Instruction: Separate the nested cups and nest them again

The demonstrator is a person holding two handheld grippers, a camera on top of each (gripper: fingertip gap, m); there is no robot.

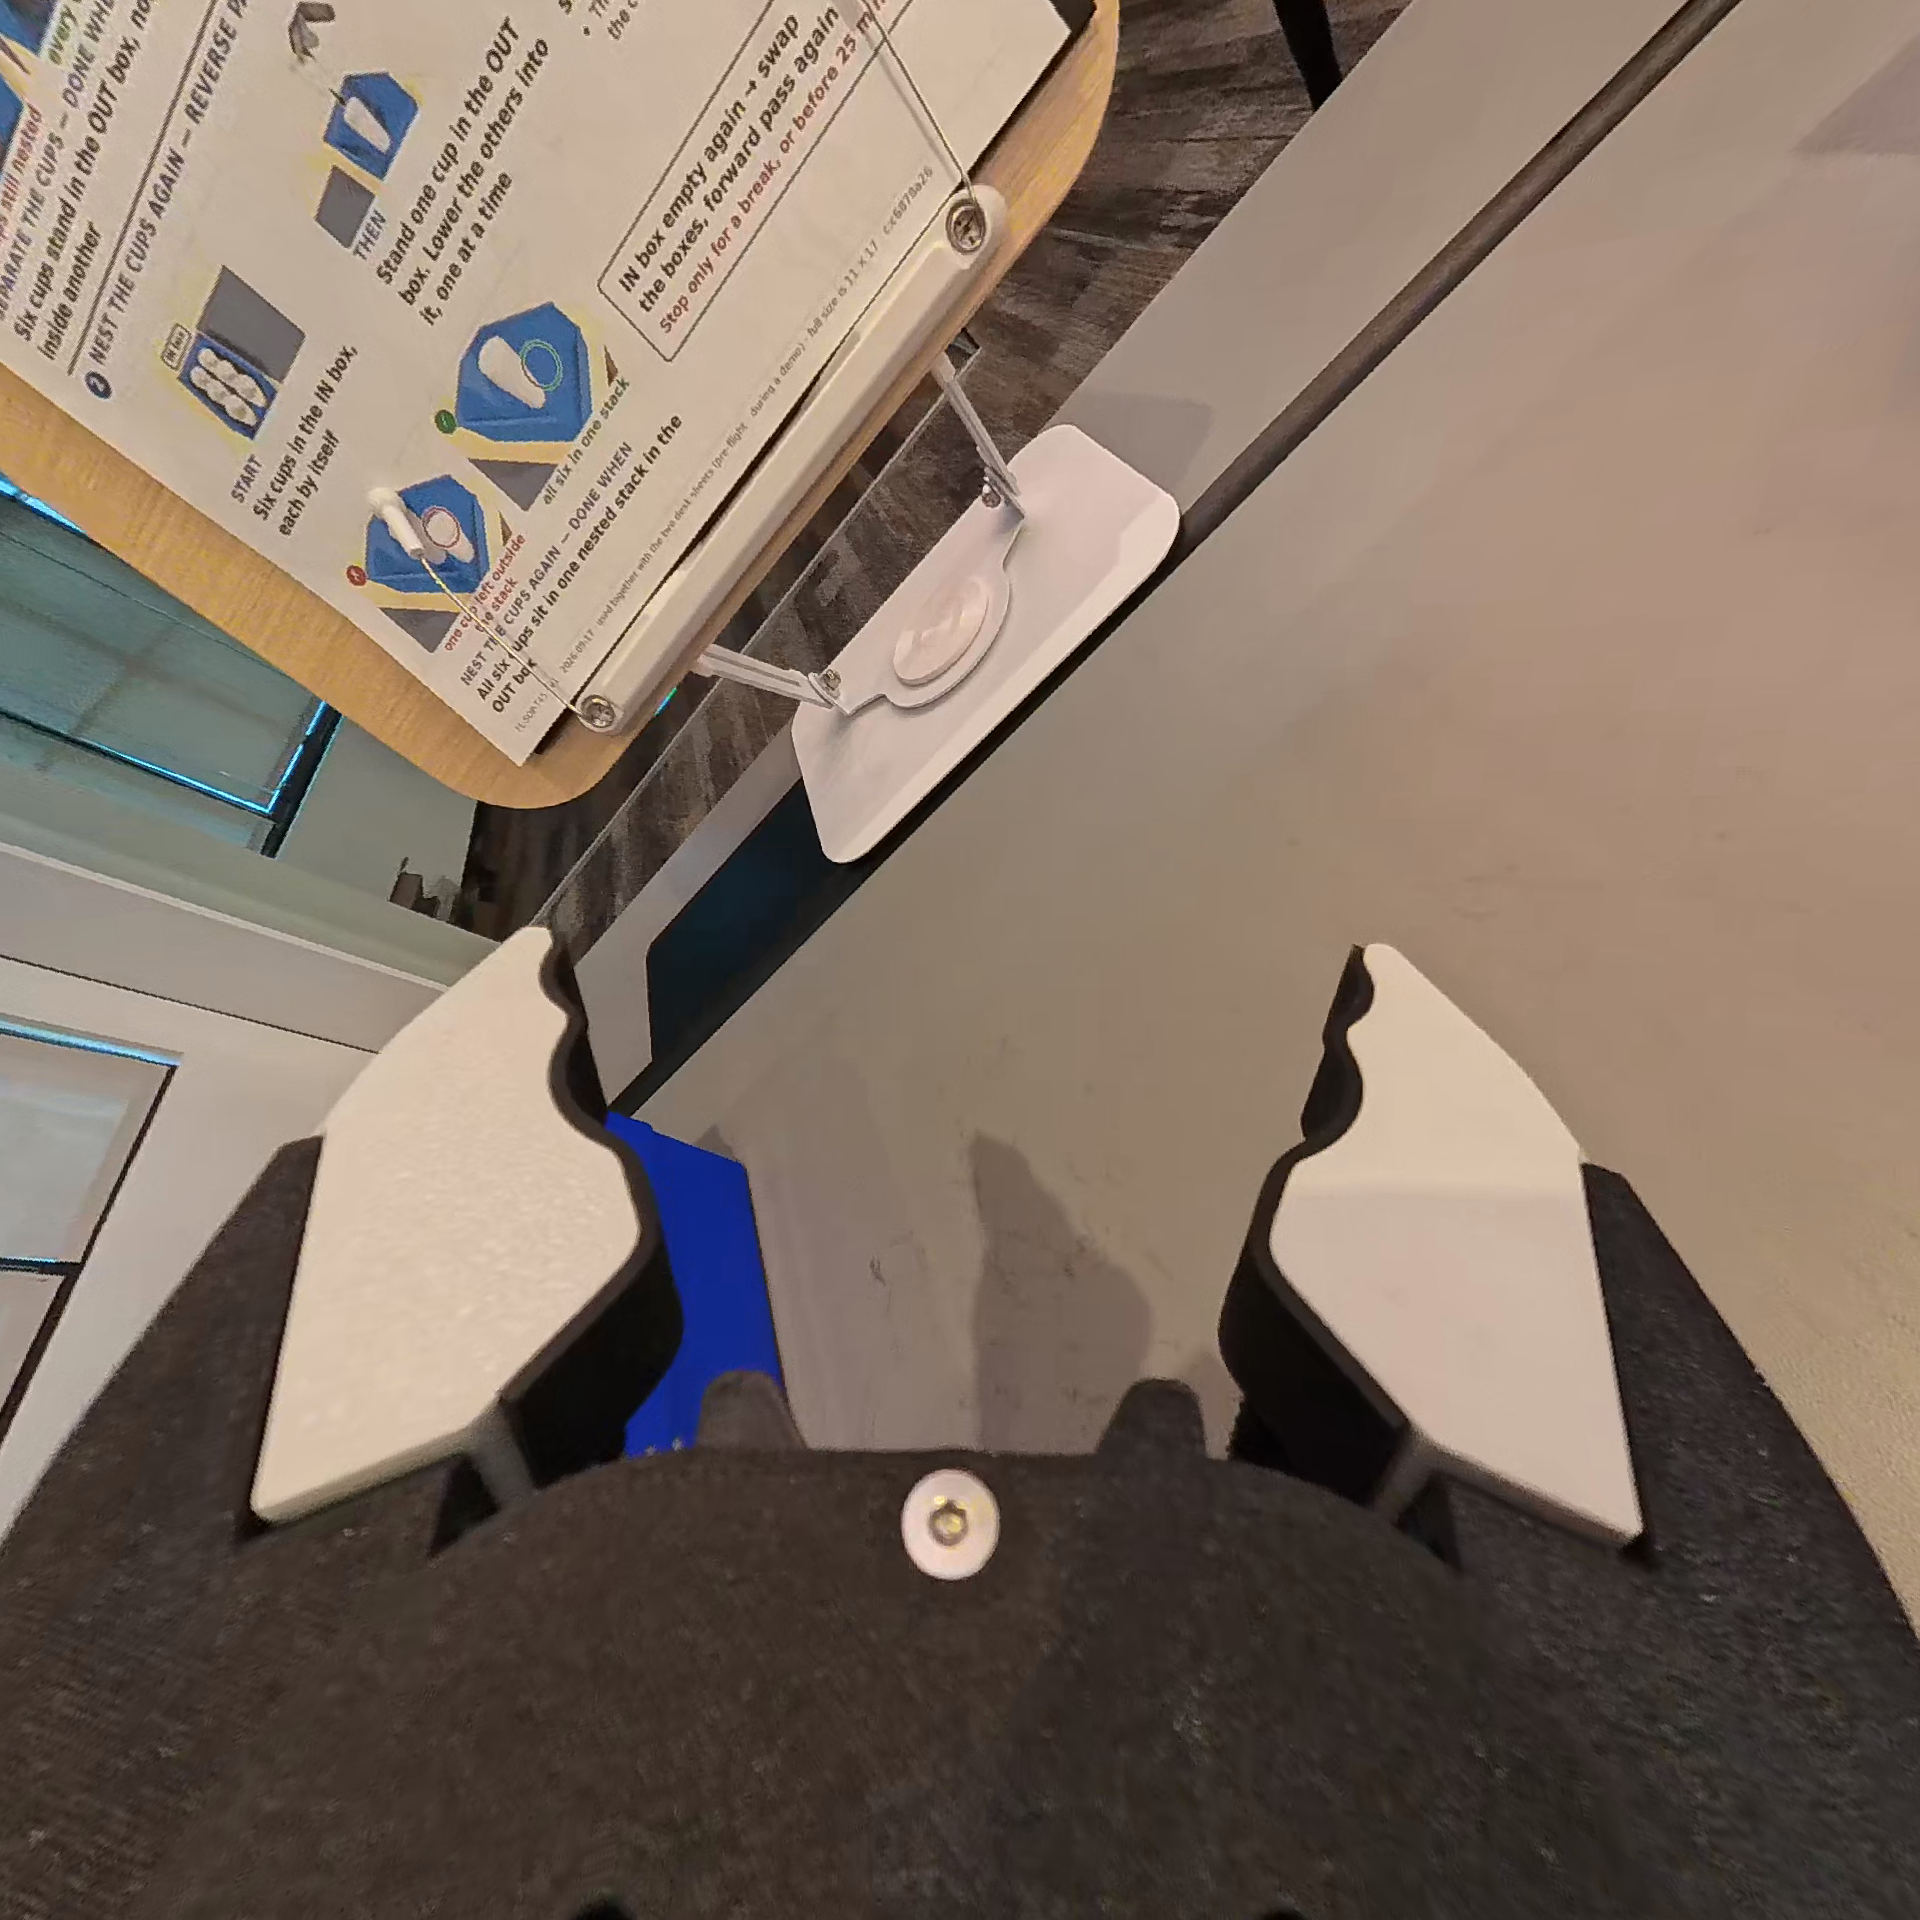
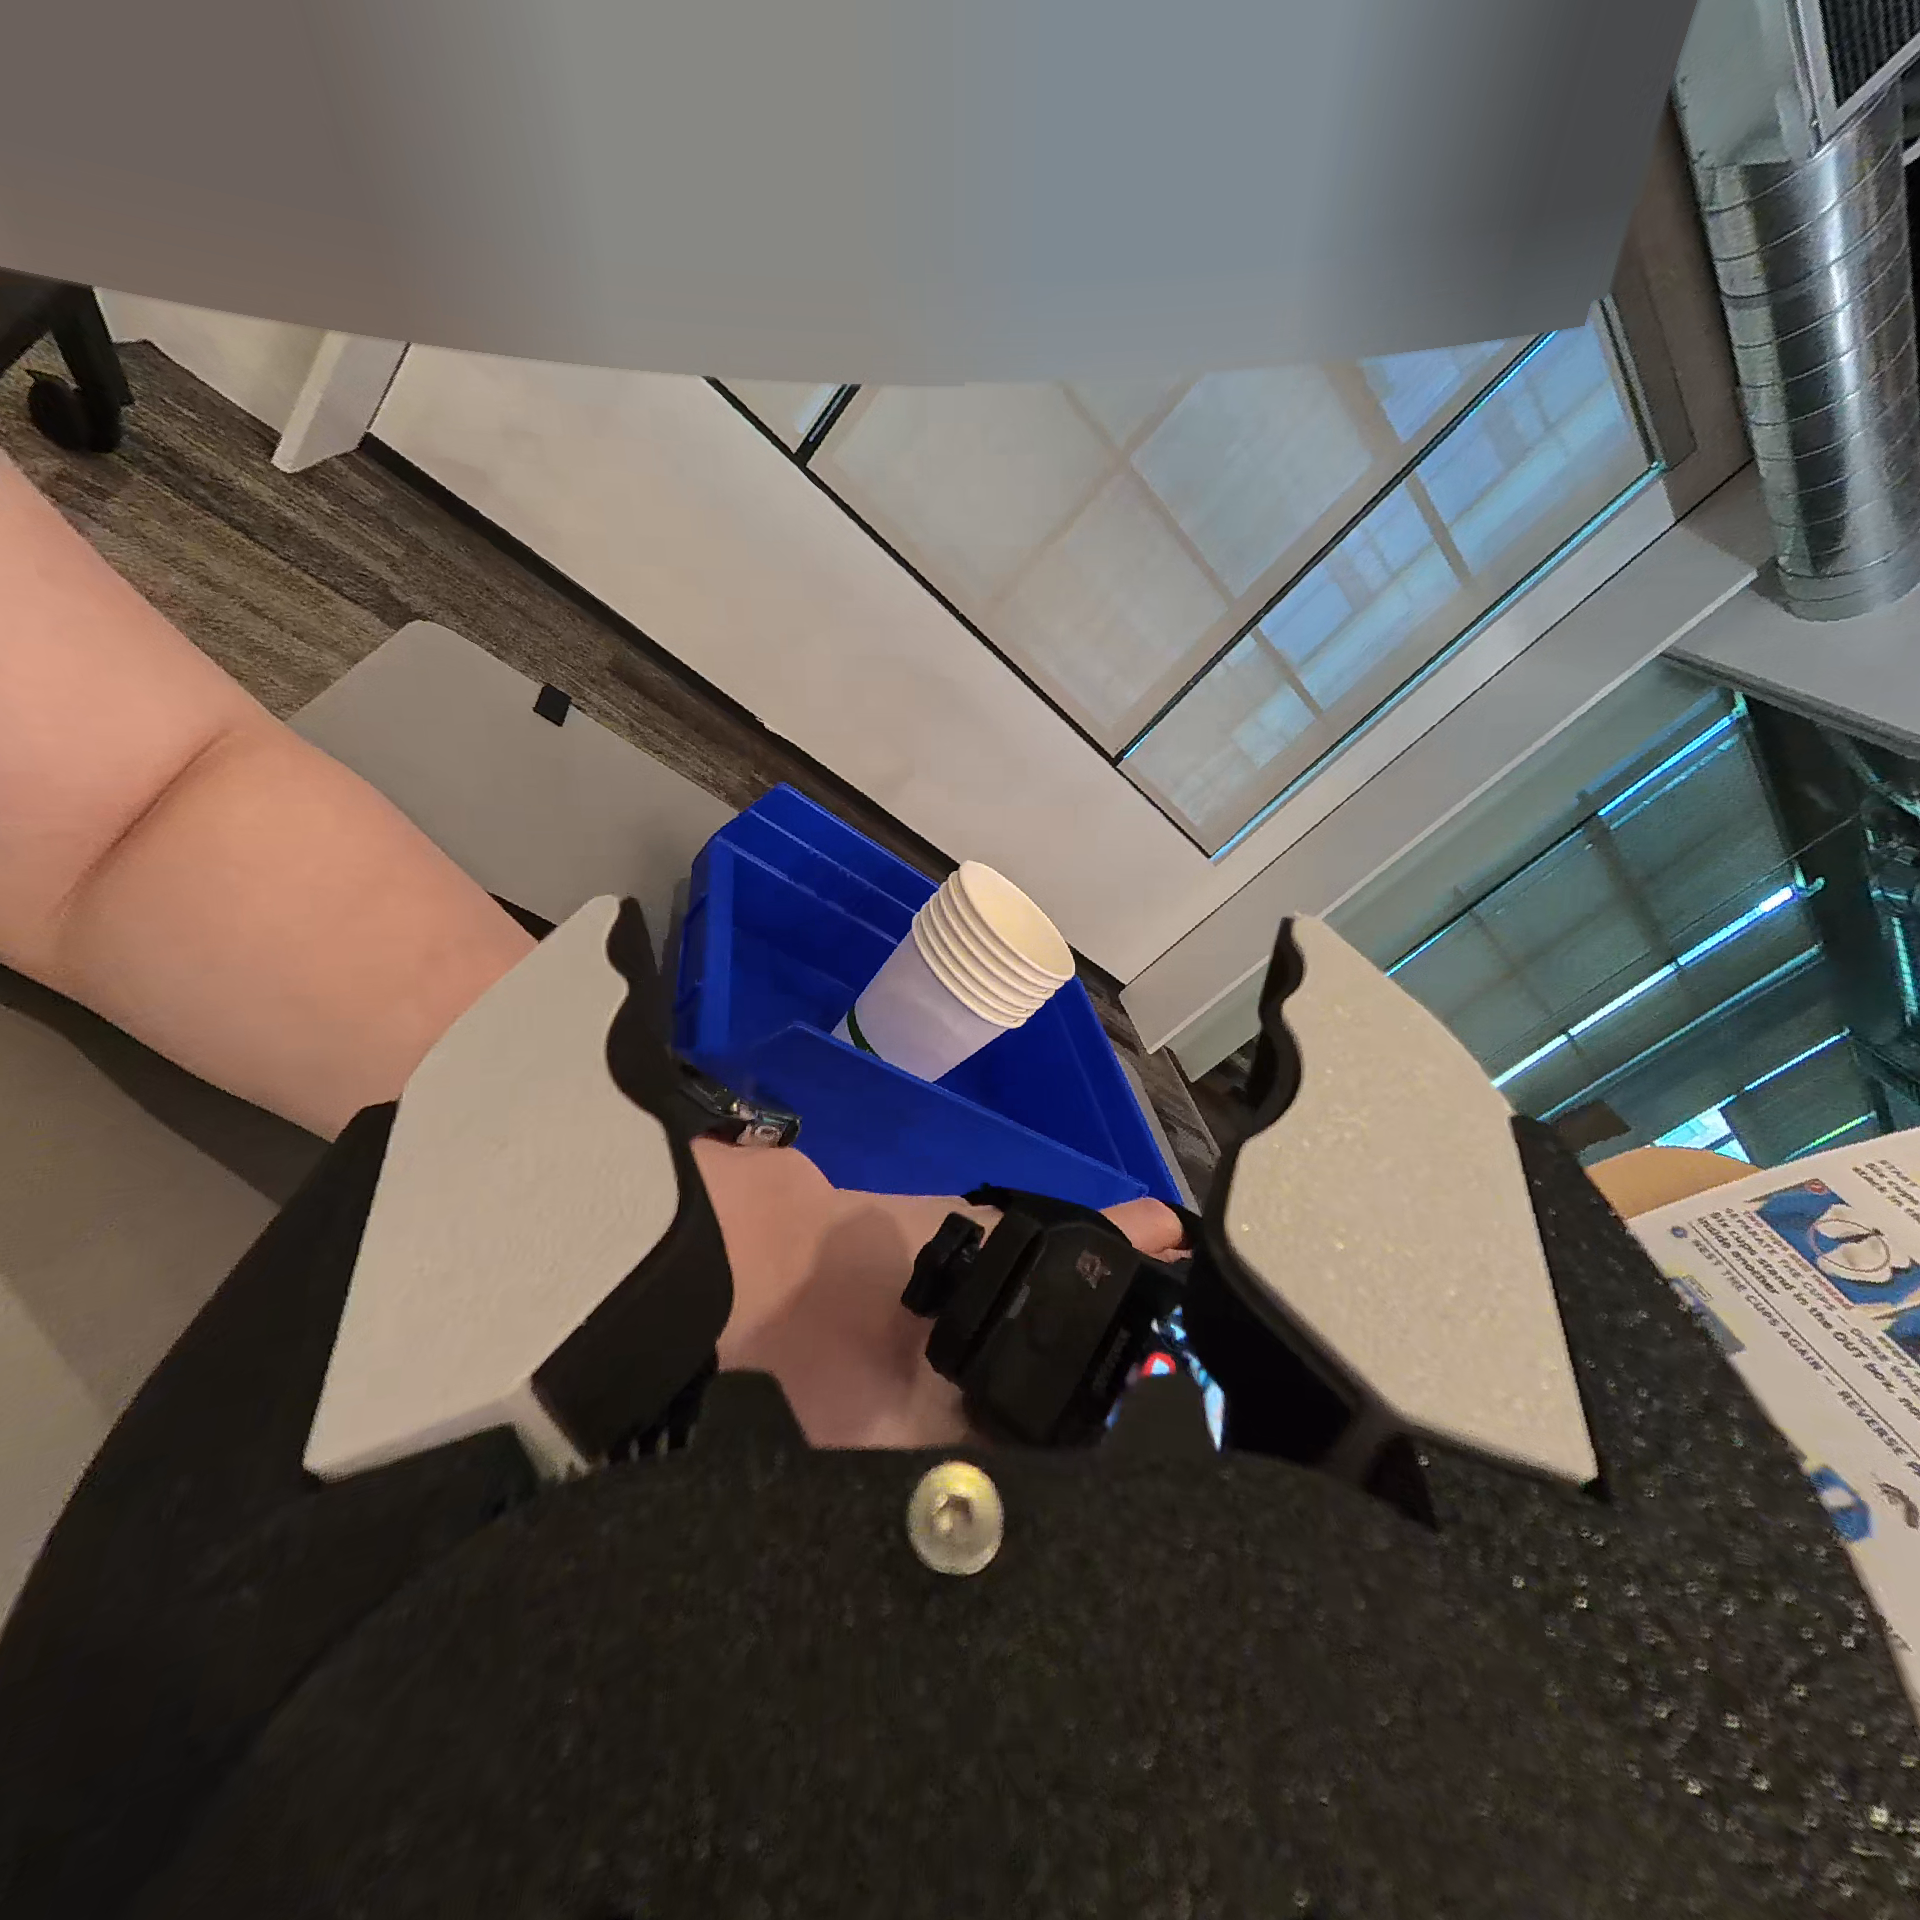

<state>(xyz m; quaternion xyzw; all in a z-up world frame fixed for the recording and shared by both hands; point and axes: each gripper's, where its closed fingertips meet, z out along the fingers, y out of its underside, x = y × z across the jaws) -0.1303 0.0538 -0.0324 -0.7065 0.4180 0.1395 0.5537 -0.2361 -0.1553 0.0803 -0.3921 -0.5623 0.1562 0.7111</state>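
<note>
In the right wrist view a stack of several nested white paper cups (image 2: 966, 966) stands in a blue plastic bin (image 2: 935, 1127). My right gripper (image 2: 951, 935) is open and empty, with the bin and the stack beyond its fingertips. The person's hand holding the other gripper's black body (image 2: 1049, 1320) lies between my right fingers. In the left wrist view my left gripper (image 1: 956, 951) is open and empty over the pale table (image 1: 1455, 831). A sliver of blue bin (image 1: 696, 1268) shows by its left finger. No cups show in that view.
An instruction sheet on a wooden board (image 1: 436, 312) stands on a white stand (image 1: 977, 634) at the table's far edge; it also shows in the right wrist view (image 2: 1808, 1309). A person's bare arm (image 2: 208, 831) lies at the left. Windows and a metal duct (image 2: 1818, 364) are behind.
</note>
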